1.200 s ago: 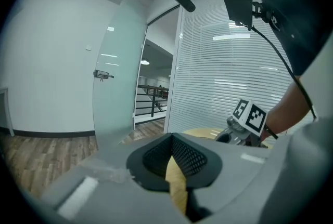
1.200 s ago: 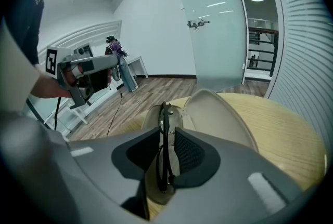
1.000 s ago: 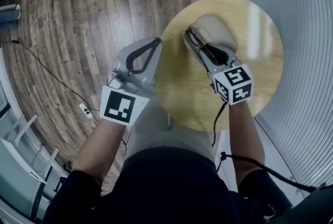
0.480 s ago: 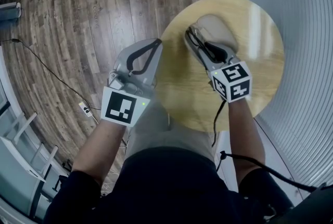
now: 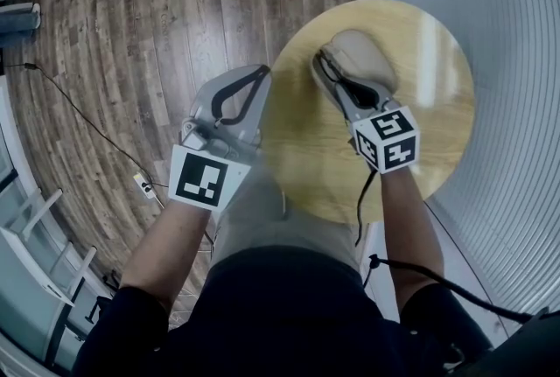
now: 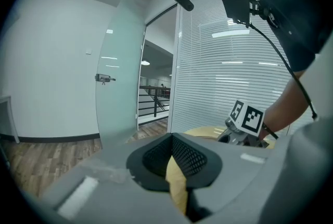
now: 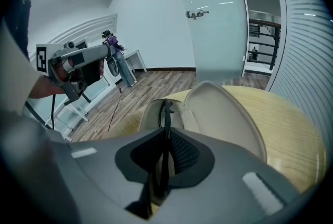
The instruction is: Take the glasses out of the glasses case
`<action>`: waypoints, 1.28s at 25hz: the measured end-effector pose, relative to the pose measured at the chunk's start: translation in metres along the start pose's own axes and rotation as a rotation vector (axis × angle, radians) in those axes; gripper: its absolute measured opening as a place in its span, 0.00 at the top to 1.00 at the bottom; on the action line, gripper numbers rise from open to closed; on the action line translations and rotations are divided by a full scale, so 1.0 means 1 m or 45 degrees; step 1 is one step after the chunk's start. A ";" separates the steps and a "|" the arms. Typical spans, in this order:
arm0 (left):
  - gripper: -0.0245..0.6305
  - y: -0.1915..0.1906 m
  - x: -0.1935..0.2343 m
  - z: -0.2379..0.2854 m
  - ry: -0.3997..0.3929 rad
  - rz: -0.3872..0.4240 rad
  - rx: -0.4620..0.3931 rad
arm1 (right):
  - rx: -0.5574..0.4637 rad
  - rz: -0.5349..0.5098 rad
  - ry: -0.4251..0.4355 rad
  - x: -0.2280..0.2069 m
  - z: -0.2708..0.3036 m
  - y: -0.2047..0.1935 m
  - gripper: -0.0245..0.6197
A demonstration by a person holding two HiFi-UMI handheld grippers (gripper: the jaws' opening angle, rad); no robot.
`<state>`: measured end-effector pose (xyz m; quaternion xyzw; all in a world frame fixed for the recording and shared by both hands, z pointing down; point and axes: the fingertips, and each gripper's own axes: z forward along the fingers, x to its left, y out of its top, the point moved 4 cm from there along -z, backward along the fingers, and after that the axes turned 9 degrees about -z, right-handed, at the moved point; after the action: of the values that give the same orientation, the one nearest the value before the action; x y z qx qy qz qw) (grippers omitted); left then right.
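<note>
An open beige glasses case (image 5: 363, 52) lies on the round wooden table (image 5: 437, 104). In the right gripper view its lid (image 7: 223, 114) stands to the right of the base (image 7: 147, 114). The black glasses (image 7: 165, 108) show edge-on as a thin frame that rises from the case between the jaws. My right gripper (image 5: 321, 62) (image 7: 165, 137) is shut on them at the case's left side. My left gripper (image 5: 261, 73) (image 6: 175, 163) hovers by the table's left edge, shut with nothing in it.
Wooden floor (image 5: 131, 17) with a black cable (image 5: 79, 117) lies left of the table. A wall with blinds (image 5: 507, 60) runs close along the table's right side. A white rack (image 5: 35, 226) stands at far left, and a frosted glass door (image 7: 218, 20) beyond the table.
My right gripper has shifted very slightly back from the case with the glasses. The left gripper has barely moved.
</note>
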<state>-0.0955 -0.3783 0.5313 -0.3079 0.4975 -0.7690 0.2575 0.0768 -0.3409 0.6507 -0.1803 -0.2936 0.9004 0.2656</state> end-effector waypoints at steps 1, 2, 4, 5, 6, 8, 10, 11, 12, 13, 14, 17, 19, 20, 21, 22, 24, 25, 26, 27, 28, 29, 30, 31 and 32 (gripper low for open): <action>0.95 0.002 0.000 -0.001 0.000 0.002 -0.004 | -0.006 -0.002 -0.011 0.000 -0.002 0.002 0.91; 0.95 0.004 -0.001 -0.001 -0.001 0.003 -0.009 | -0.012 -0.005 -0.021 0.000 -0.004 0.003 0.91; 0.95 0.009 -0.003 -0.003 -0.004 0.007 -0.016 | -0.023 -0.013 -0.032 0.001 -0.009 0.008 0.91; 0.95 0.012 -0.004 -0.003 -0.006 0.012 -0.019 | -0.029 -0.018 -0.036 0.002 -0.012 0.010 0.91; 0.95 0.016 -0.005 -0.004 -0.008 0.019 -0.024 | -0.037 -0.023 -0.041 0.003 -0.016 0.013 0.91; 0.95 0.024 -0.008 -0.005 -0.015 0.034 -0.036 | -0.056 -0.028 -0.054 0.004 -0.024 0.018 0.91; 0.95 0.031 -0.012 -0.004 -0.023 0.051 -0.044 | -0.081 -0.029 -0.073 0.003 -0.032 0.023 0.91; 0.95 0.034 -0.014 -0.004 -0.025 0.057 -0.049 | -0.092 -0.030 -0.080 0.003 -0.036 0.026 0.91; 0.95 0.037 -0.015 -0.004 -0.026 0.058 -0.053 | -0.101 -0.033 -0.084 0.003 -0.039 0.029 0.91; 0.95 0.039 -0.016 -0.004 -0.025 0.058 -0.058 | -0.108 -0.037 -0.086 0.004 -0.043 0.031 0.91; 0.95 0.042 -0.018 -0.004 -0.026 0.057 -0.063 | -0.115 -0.042 -0.089 0.004 -0.046 0.034 0.91; 0.95 0.049 -0.023 -0.004 -0.029 0.042 -0.065 | -0.143 -0.051 -0.106 0.001 -0.060 0.041 0.91; 0.95 0.053 -0.025 -0.005 -0.020 0.034 -0.060 | -0.165 -0.057 -0.123 -0.004 -0.068 0.046 0.91; 0.95 0.054 -0.026 -0.006 -0.014 0.038 -0.061 | -0.176 -0.060 -0.131 -0.007 -0.072 0.048 0.91; 0.95 0.055 -0.026 -0.007 -0.009 0.045 -0.062 | -0.185 -0.062 -0.138 -0.008 -0.076 0.049 0.91; 0.95 0.055 -0.027 -0.008 -0.005 0.051 -0.064 | -0.194 -0.064 -0.143 -0.009 -0.080 0.049 0.91; 0.95 0.059 -0.029 -0.011 0.002 0.054 -0.070 | -0.210 -0.067 -0.150 -0.008 -0.088 0.051 0.91; 0.95 0.063 -0.030 -0.013 0.005 0.053 -0.075 | -0.218 -0.068 -0.153 -0.007 -0.093 0.053 0.91; 0.95 0.067 -0.031 -0.015 0.006 0.053 -0.083 | -0.225 -0.071 -0.156 -0.006 -0.098 0.055 0.91; 0.95 0.071 -0.033 -0.016 0.005 0.054 -0.092 | -0.230 -0.074 -0.162 -0.005 -0.103 0.056 0.91; 0.95 0.075 -0.036 -0.017 0.002 0.058 -0.101 | -0.235 -0.079 -0.168 -0.005 -0.108 0.057 0.91; 0.95 0.078 -0.038 -0.018 -0.001 0.062 -0.109 | -0.241 -0.082 -0.175 -0.005 -0.113 0.057 0.91; 0.95 0.081 -0.041 -0.019 -0.004 0.065 -0.117 | -0.250 -0.081 -0.181 -0.004 -0.118 0.058 0.91; 0.95 0.084 -0.043 -0.020 -0.007 0.069 -0.124 | -0.262 -0.074 -0.183 -0.003 -0.123 0.059 0.91; 0.95 0.087 -0.046 -0.021 -0.009 0.072 -0.128 | -0.278 -0.058 -0.180 -0.001 -0.129 0.060 0.91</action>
<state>-0.0724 -0.3655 0.4344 -0.3089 0.5431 -0.7345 0.2650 0.1173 -0.3273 0.5149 -0.1375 -0.4118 0.8673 0.2433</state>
